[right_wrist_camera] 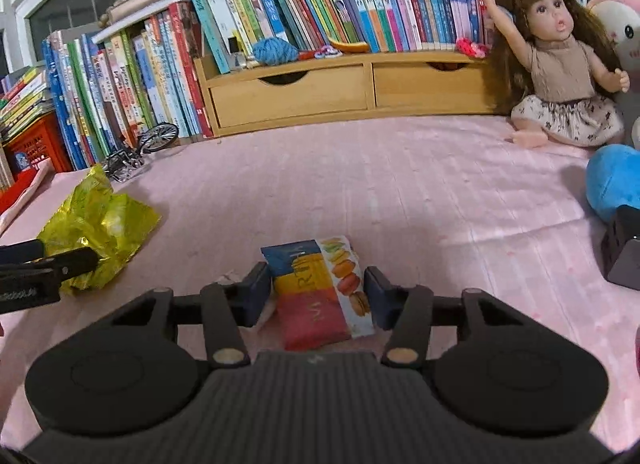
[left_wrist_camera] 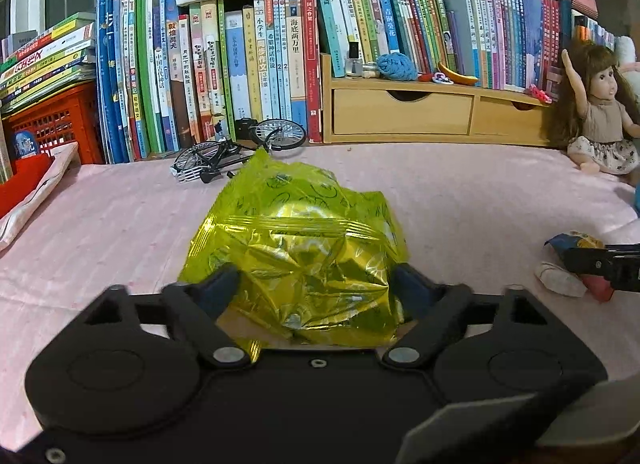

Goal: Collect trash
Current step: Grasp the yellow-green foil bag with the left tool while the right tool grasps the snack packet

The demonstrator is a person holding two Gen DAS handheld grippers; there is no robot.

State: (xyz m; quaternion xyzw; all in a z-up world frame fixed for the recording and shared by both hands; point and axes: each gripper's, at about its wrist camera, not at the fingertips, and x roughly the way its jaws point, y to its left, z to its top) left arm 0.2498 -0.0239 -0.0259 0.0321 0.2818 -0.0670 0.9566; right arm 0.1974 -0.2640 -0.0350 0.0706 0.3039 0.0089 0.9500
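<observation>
A pink bedspread (right_wrist_camera: 400,192) is covering the surface, with a wall of upright books (left_wrist_camera: 260,64) standing along its far edge. Near the front, a crumpled yellow wrapper (left_wrist_camera: 296,248) is lying on the spread between the fingers of the left gripper (left_wrist_camera: 316,284); both blue pads are pressing into its creased sides, so the jaws are clamping on it. To its right, a macaron packet (right_wrist_camera: 320,292), blue, yellow and red with printed biscuits, is lying flat between the fingers of the right gripper (right_wrist_camera: 318,292); the pads are sitting against its two long edges, closing on it. A bit of white crumpled paper (left_wrist_camera: 560,278) is lying just beside that packet. Farther out, a small black toy bicycle (left_wrist_camera: 224,152) is lying tipped over at the foot of the books. A wooden drawer unit (right_wrist_camera: 360,92) is standing along the back, carrying more books and a ball of blue yarn (right_wrist_camera: 276,50). A long-haired doll (right_wrist_camera: 560,60) is sitting at the right with one arm raised, a blue plush toy (right_wrist_camera: 612,180) lying near it. A red crate (left_wrist_camera: 56,124) is standing at far left.
</observation>
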